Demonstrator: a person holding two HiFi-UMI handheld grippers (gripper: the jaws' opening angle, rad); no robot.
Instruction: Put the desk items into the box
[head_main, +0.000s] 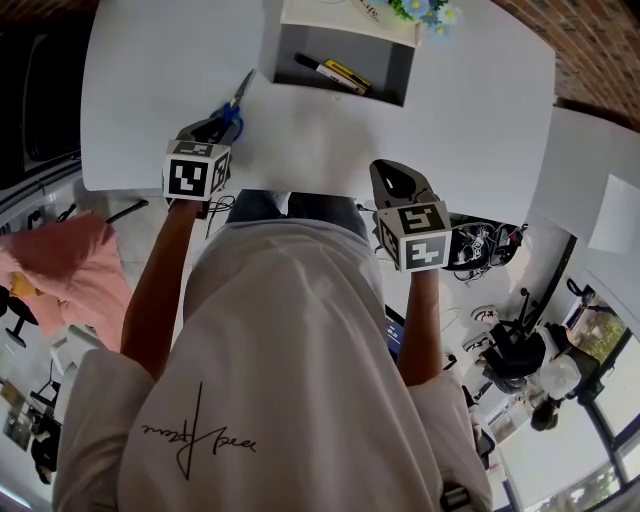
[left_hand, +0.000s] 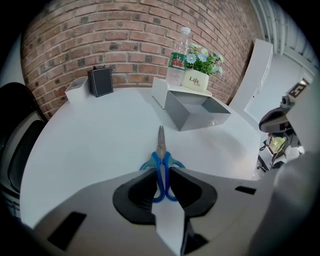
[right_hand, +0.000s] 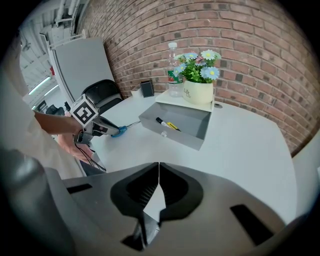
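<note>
Left gripper view: blue-handled scissors (left_hand: 161, 150) flat on the white table (left_hand: 90, 150), blades toward the grey box (left_hand: 192, 117), handles clamped between the fingers of the left gripper (left_hand: 161, 172). Right gripper (right_hand: 158, 172) at the table's near edge, fingers pressed together on nothing. Marker (head_main: 332, 73) inside the box.

Bright, even light — soft shadows; fisheye warp, dark vignette at frame edges.
</note>
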